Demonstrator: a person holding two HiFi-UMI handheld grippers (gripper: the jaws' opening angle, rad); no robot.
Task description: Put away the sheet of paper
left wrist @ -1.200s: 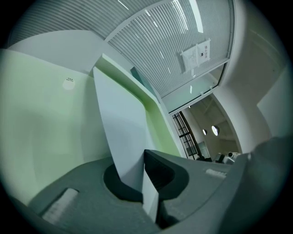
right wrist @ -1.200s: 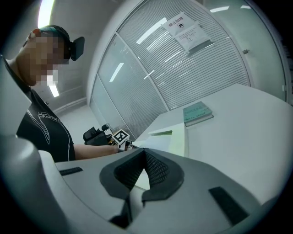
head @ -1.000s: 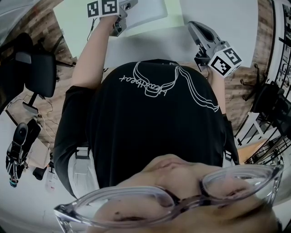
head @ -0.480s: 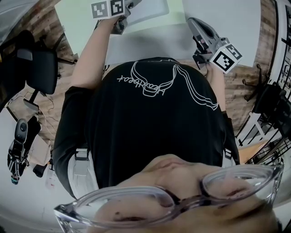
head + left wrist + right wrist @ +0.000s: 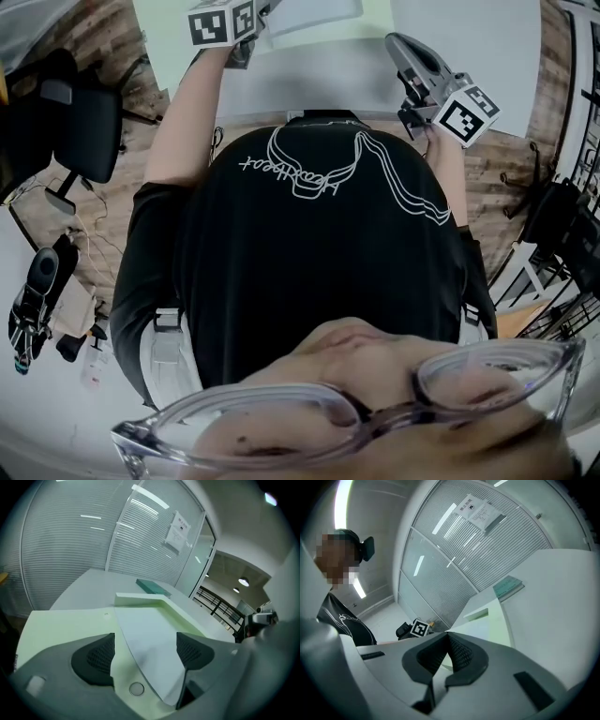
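The white sheet of paper point(image 5: 150, 637) lies flat on a pale green tray point(image 5: 65, 625) with a raised far rim, on the white table. My left gripper point(image 5: 145, 654) is over the sheet's near corner. Its jaws are opening, the dark pads point(image 5: 93, 658) stand wide apart, and the paper lies between them untouched. In the head view the left gripper point(image 5: 253, 23) is at the top left, next to the sheet point(image 5: 314, 13). My right gripper point(image 5: 447, 656) is shut with nothing between its pads. It hovers over the table's near edge at the right point(image 5: 398, 45).
A teal book point(image 5: 152, 587) lies beyond the tray, in front of a glass wall with blinds. A black office chair point(image 5: 84, 122) stands on the wooden floor at the left. Small devices point(image 5: 33, 300) lie on a white surface at the lower left.
In the head view the left gripper and the sheet have drifted up toward the top edge. The right gripper has barely moved.
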